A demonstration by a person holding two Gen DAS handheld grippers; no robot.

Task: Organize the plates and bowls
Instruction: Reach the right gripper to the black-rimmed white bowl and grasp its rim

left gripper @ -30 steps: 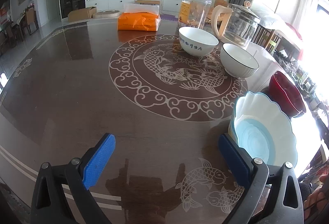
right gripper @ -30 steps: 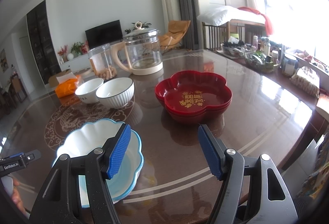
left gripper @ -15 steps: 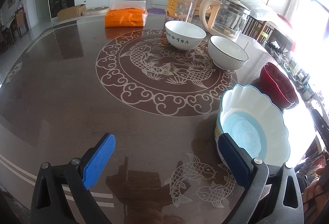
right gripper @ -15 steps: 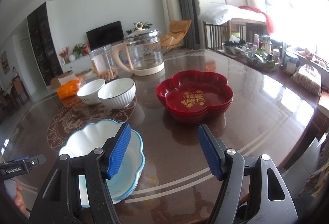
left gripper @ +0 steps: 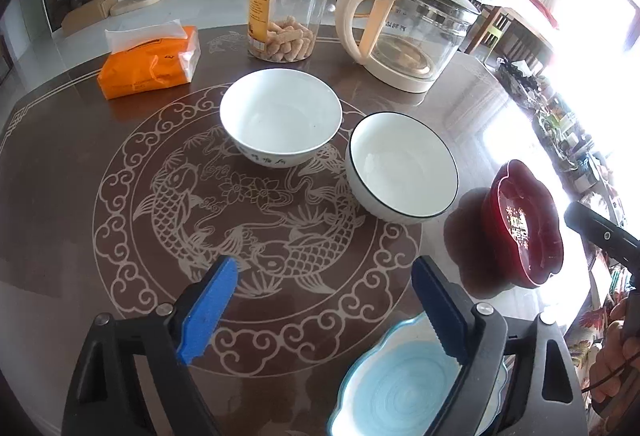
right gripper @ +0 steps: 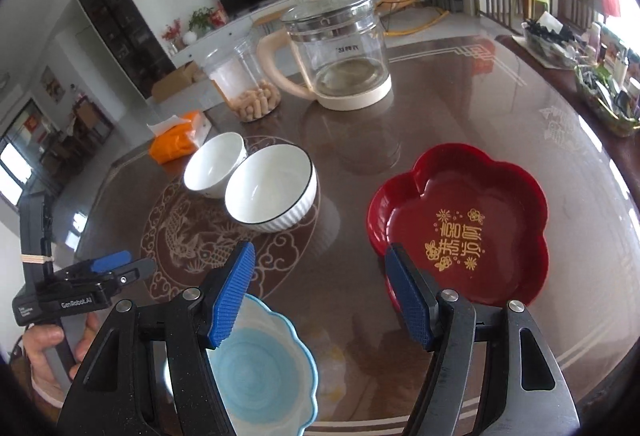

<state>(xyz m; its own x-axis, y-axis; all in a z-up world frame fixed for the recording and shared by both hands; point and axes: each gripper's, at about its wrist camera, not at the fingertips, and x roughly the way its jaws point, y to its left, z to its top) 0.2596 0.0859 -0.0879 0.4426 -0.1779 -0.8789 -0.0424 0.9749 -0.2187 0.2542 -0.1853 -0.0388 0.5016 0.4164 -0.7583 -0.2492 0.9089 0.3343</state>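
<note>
Both tools are released and hold nothing: the left tool (left gripper: 324, 312) fills the bottom of the left wrist view, with the blue scalloped plate (left gripper: 396, 392) under its right finger at lower right. At frame centre, two white bowls (left gripper: 280, 118) (left gripper: 402, 166) stand just beside each other on the brown worktop (left gripper: 60, 176). In the right wrist view, the right tool (right gripper: 320, 296) hangs at bottom centre, with the red flower-shaped plate (right gripper: 460, 224) at right.

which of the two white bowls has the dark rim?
The ribbed bowl, nearer the red plate. The other bowl, nearer the orange pack, has a plain rim.
</note>
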